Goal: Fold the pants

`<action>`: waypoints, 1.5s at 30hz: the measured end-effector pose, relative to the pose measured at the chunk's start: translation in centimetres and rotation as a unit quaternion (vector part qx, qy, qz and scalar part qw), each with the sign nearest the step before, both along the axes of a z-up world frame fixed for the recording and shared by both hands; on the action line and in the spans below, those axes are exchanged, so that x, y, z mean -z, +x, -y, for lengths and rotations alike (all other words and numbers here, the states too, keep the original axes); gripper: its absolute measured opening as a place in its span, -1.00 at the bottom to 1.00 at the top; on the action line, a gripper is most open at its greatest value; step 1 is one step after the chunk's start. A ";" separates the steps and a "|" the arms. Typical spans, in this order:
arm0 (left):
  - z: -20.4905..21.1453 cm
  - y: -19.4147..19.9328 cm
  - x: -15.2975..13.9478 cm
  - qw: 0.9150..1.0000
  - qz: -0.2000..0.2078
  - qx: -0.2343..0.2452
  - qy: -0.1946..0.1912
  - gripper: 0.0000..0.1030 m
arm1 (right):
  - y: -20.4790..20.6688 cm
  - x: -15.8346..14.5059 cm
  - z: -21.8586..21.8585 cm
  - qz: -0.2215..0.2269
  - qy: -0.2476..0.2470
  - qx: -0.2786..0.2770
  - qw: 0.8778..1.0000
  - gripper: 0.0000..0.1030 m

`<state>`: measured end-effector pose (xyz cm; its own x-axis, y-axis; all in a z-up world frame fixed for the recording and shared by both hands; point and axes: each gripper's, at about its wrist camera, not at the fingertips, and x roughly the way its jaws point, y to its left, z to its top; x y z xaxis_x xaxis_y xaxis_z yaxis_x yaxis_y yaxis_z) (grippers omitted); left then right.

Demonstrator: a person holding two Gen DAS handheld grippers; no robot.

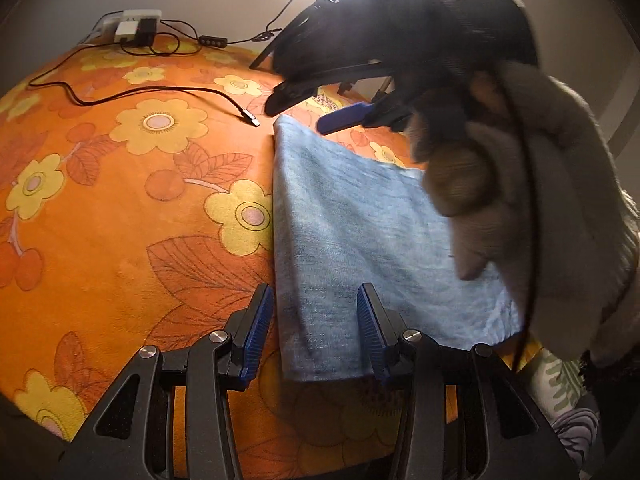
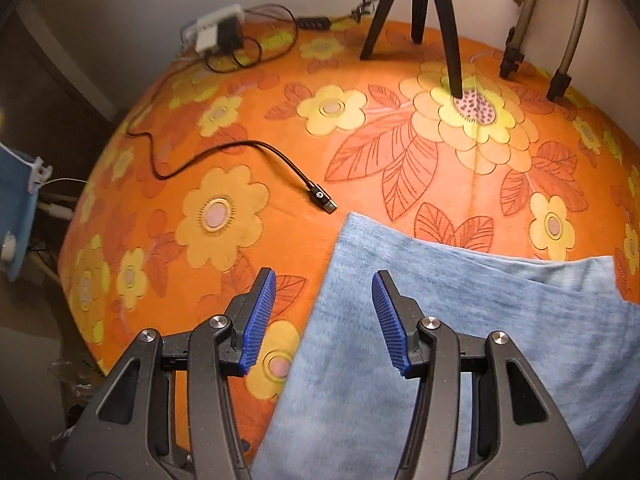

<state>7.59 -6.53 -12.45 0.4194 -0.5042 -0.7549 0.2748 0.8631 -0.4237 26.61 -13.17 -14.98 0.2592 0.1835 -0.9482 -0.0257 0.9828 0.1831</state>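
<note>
Light blue folded pants (image 1: pixel 360 240) lie flat on an orange flowered blanket (image 1: pixel 120 200). My left gripper (image 1: pixel 316 320) is open and hovers over the near left corner of the pants, the cloth's left edge running between its jaws. A hand in a grey sleeve (image 1: pixel 540 200) holds my right gripper (image 1: pixel 298 116) over the far left corner, jaws apart. In the right wrist view the right gripper (image 2: pixel 324 312) stands open above the pants (image 2: pixel 460 320), straddling their left edge, with nothing pinched. The blanket (image 2: pixel 240 140) spreads beyond.
A black cable with a plug (image 1: pixel 250 117) (image 2: pixel 320 200) lies just past the far corner of the pants. A power strip with chargers (image 1: pixel 136 26) (image 2: pixel 216 32) sits at the back by the wall. Tripod legs (image 2: pixel 452 40) stand on the blanket.
</note>
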 end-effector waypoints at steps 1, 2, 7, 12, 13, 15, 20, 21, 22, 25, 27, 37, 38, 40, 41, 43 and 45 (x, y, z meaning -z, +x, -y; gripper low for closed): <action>0.1 0.0 0.1 1.000 -0.001 0.001 0.000 -0.18 | 0.2 0.4 -0.2 -0.004 -0.004 -0.001 1.000 0.02; 0.2 0.1 0.2 1.000 -0.002 0.002 0.000 -0.18 | 0.4 0.8 -0.4 -0.008 -0.010 -0.002 1.000 0.02; 0.7 0.0 0.6 1.000 -0.006 0.007 0.000 -0.18 | 1.1 2.0 -1.0 -0.019 -0.030 -0.006 0.999 0.02; 0.8 0.2 0.9 1.000 -0.009 0.005 -0.002 -0.22 | 1.4 2.6 -1.2 -0.024 -0.041 -0.009 0.999 0.02; 0.8 0.1 1.0 1.000 -0.010 0.006 -0.003 -0.28 | 1.4 2.8 -1.3 -0.026 -0.043 -0.010 0.999 0.02; 0.8 0.1 1.0 1.000 -0.009 0.006 -0.004 -0.39 | 1.5 3.0 -1.2 -0.028 -0.048 -0.009 0.998 0.02; 1.1 -0.1 0.8 1.000 -0.001 0.009 -0.002 -0.65 | 1.7 3.7 -1.4 -0.034 -0.064 -0.005 0.997 -0.12; 1.2 -0.2 0.7 1.000 0.003 0.009 -0.001 -0.68 | 1.7 3.7 -1.4 -0.034 -0.067 -0.006 0.997 -0.18; 1.2 -0.2 0.7 1.000 0.007 0.011 0.000 -0.71 | 1.7 3.8 -1.4 -0.034 -0.069 -0.005 0.997 -0.21; 1.5 -0.6 0.5 1.000 0.017 0.016 0.006 -0.76 | 1.6 3.8 -0.9 -0.035 -0.072 0.003 0.997 -0.45; 1.6 -0.9 0.3 1.000 0.020 0.016 0.006 -0.78 | 1.6 3.7 -0.4 -0.036 -0.065 0.008 0.997 -0.62; 1.8 -1.2 -0.4 0.999 0.031 0.016 -0.001 -0.84 | 1.0 2.4 1.0 -0.021 -0.029 0.022 0.999 -0.87; 1.9 -1.3 -0.5 0.999 0.034 0.018 -0.002 -0.84 | 1.0 2.2 1.2 -0.019 -0.025 0.024 0.999 -0.87; 2.0 -1.5 -1.0 0.999 0.039 0.021 -0.002 -0.85 | 0.8 1.4 1.5 -0.011 -0.018 0.026 0.999 -0.88; 2.2 -1.6 -1.3 0.999 0.044 0.023 -0.003 -0.85 | 0.7 1.1 1.7 -0.008 -0.015 0.027 0.999 -0.88; 2.6 -1.9 -1.8 0.998 0.048 0.027 -0.006 -0.85 | 0.3 0.2 2.1 0.001 -0.008 0.029 1.000 -0.88; 3.1 -2.2 -2.4 0.998 0.054 0.032 -0.009 -0.85 | -0.1 -0.7 2.8 0.008 0.001 0.033 0.999 -0.88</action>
<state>5.43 -9.63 -10.08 0.4644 -0.5454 -0.6977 0.3746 0.8349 -0.4033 26.55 -15.94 -14.26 0.2862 0.1671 -0.9435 0.0357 0.9821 0.1848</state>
